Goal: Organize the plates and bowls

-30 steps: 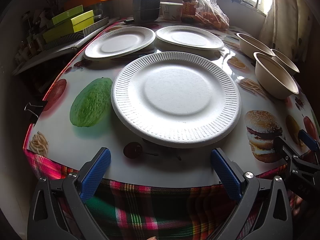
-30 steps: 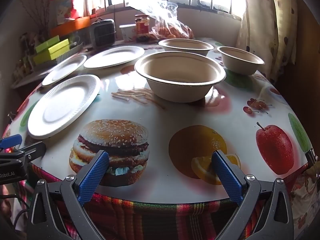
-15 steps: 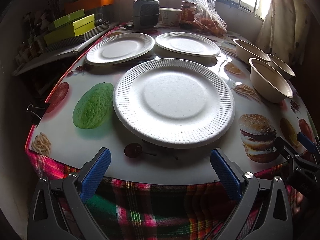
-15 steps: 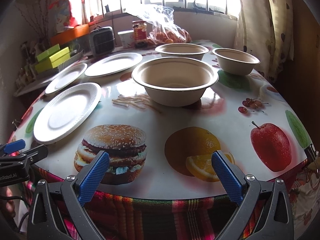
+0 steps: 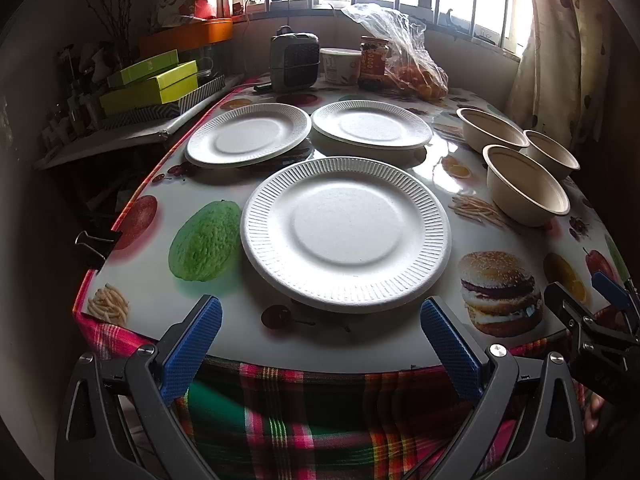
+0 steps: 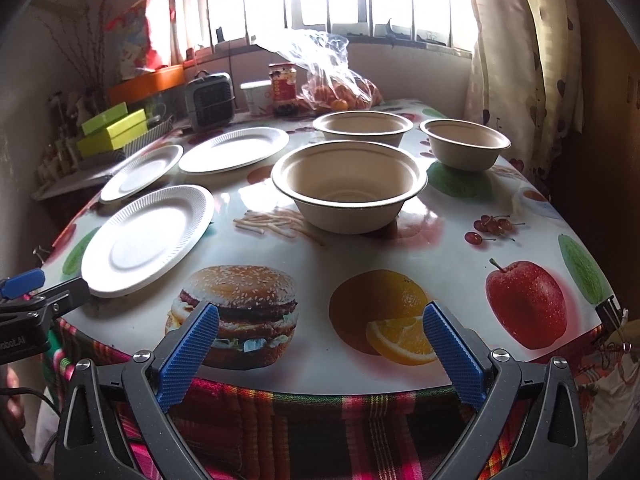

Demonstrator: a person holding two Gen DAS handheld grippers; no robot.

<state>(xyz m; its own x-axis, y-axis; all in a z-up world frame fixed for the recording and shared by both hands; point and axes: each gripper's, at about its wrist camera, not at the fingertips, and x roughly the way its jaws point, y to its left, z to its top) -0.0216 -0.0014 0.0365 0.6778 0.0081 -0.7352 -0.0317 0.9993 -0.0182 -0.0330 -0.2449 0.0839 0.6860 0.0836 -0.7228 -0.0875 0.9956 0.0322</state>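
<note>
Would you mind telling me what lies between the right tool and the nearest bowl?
No object: only tablecloth, printed with a burger and an orange, lies between the right tool and the nearest bowl, as the right wrist view shows.

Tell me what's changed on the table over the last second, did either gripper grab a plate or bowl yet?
No. Both views have pulled back a little and tilted up, showing more window. The left gripper and right gripper stay open and empty at the table's near edge. The near plate, the two far plates and the three bowls have not moved.
</note>
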